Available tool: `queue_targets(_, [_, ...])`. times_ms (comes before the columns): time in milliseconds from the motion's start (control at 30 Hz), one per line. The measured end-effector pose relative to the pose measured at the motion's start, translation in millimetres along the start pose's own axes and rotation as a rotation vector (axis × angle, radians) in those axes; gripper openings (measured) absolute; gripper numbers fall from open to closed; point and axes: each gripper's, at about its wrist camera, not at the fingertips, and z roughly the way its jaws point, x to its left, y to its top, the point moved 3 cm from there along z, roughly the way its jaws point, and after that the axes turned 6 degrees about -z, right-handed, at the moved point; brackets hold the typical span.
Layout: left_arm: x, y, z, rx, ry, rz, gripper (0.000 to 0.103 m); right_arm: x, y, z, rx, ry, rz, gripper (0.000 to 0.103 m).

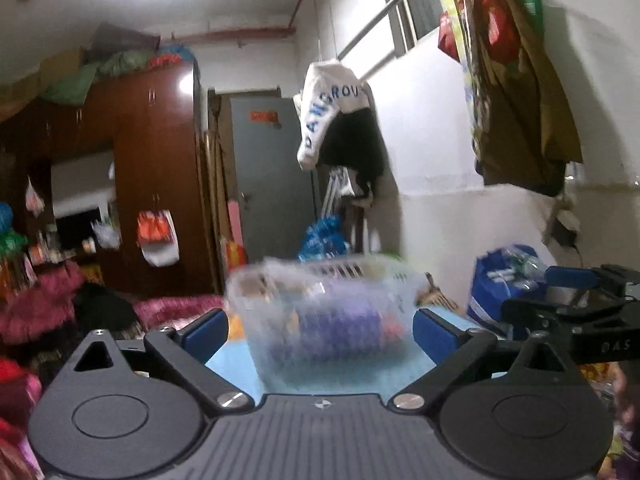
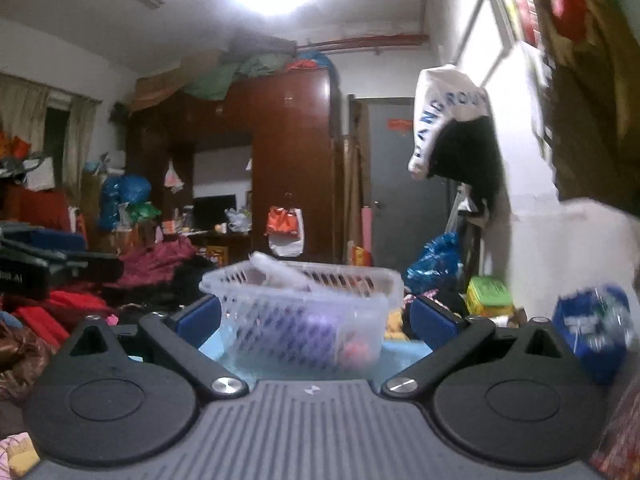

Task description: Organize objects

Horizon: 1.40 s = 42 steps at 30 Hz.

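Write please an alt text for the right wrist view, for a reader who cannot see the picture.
A clear perforated plastic basket stands on a light blue surface straight ahead of the open right gripper, with a purple item inside and a white item leaning out over its rim. Behind is a cluttered room with a dark wooden wardrobe and a grey door.

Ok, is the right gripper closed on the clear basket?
No, the right gripper is open, its blue pads spread apart with the clear basket ahead, ungripped.
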Motion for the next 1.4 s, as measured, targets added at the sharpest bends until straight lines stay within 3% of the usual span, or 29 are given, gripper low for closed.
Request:
queue_targets(100, [1.8, -21.6, 4.1, 0.043, -0.045, -0.066, 0.1, 1.2, -9.4, -2.5, 0.019, 0.022, 0.026, 0.103])
queue_targets(267, [1.2, -25.0, 7.8, -0.01, 0.018, -0.068, 0.1, -10.5, -8.0, 3.7, 0.029, 0.009, 0.075, 0.103])
queue_targets(400, [-1.3, -38.0, 28.4, 0.046, -0.015, -0.071, 0.1, -13.6, -19.1, 12.5, 0.099, -0.014, 0.06, 0.103])
queue_targets(600, [1.9, -53.6, 46.8, 0.09, 0.031, -0.064, 0.1, -15.6, -38.5, 24.6, 0.156, -0.059, 0.046, 0.103])
queue_targets(1400, [0.6, -46.1, 30.5, 0.051, 0.073, -0.035, 0.1, -8.8, -36.8, 14.4, 0.183, -0.051, 0.022, 0.103])
